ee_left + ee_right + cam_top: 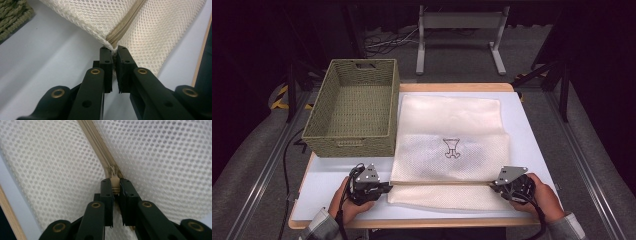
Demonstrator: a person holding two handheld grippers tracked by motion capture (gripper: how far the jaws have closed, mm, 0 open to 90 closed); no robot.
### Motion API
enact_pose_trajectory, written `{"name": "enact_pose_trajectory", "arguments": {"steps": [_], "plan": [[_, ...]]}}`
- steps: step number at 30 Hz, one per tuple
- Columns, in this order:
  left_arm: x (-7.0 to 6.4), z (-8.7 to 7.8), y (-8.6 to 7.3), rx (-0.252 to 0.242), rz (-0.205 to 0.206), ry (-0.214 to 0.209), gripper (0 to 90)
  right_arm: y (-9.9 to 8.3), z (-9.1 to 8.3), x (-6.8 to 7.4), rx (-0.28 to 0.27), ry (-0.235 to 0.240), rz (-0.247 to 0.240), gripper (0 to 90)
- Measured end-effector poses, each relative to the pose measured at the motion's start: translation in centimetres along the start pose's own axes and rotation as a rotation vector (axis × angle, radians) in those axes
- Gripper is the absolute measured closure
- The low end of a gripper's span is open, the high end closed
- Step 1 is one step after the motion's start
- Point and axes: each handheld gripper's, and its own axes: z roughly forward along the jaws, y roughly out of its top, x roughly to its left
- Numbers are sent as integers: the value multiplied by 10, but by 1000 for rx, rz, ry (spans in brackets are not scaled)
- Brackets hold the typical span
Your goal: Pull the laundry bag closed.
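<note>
A cream mesh laundry bag (449,150) lies flat on the white table (327,180), with a tan zipper (442,183) running across its near part. My left gripper (388,188) is shut on the left end of the zipper seam (113,49), at the bag's (100,20) corner. My right gripper (493,184) is shut on the zipper pull (114,185) at the bag's (162,157) right end. A hand holds each gripper near the table's front edge.
A woven green basket (354,107) with nothing in it stands at the table's back left, touching the bag's left edge. The basket's corner (13,17) appears in the left gripper view. A wooden rim (457,87) borders the table. A metal stand (459,35) is behind the table.
</note>
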Motion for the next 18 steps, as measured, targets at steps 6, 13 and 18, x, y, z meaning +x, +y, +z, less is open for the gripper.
{"name": "enact_pose_trajectory", "arguments": {"steps": [6,13,18], "plan": [[1,0,0,3,5,-3,846,-12,-7,-5,3,-16,39,822],[1,0,-1,-1,8,-3,847,-19,-11,-9,7,-17,60,822],[1,-1,1,-7,11,18,850,-21,-13,-9,12,-24,59,822]]}}
